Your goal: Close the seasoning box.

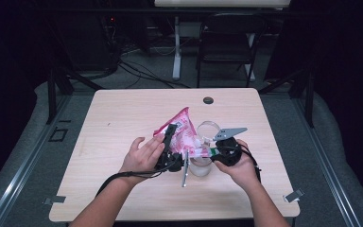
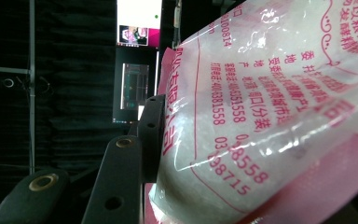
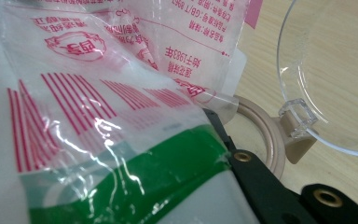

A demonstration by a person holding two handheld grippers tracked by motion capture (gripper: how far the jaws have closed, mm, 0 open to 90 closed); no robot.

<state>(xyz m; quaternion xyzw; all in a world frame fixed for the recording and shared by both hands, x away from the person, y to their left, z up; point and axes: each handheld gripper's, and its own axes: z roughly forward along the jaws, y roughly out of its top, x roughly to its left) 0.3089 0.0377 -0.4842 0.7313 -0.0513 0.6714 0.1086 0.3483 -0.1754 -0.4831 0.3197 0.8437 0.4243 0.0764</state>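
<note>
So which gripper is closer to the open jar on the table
Right. The right gripper pinches the pink bag beside the jar; the left gripper grips the bag farther left.

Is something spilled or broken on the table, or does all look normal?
Nothing stands out. The pink bag is held tilted between both grippers above the open container, whose clear lid is flipped back. No grains show on the table, and the bag's printed film looks creased but not torn.

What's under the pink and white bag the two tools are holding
Under the bag stands a container on the table, its beige rim and hinged clear lid showing. The bag covers most of its mouth, so its contents cannot be seen.
</note>
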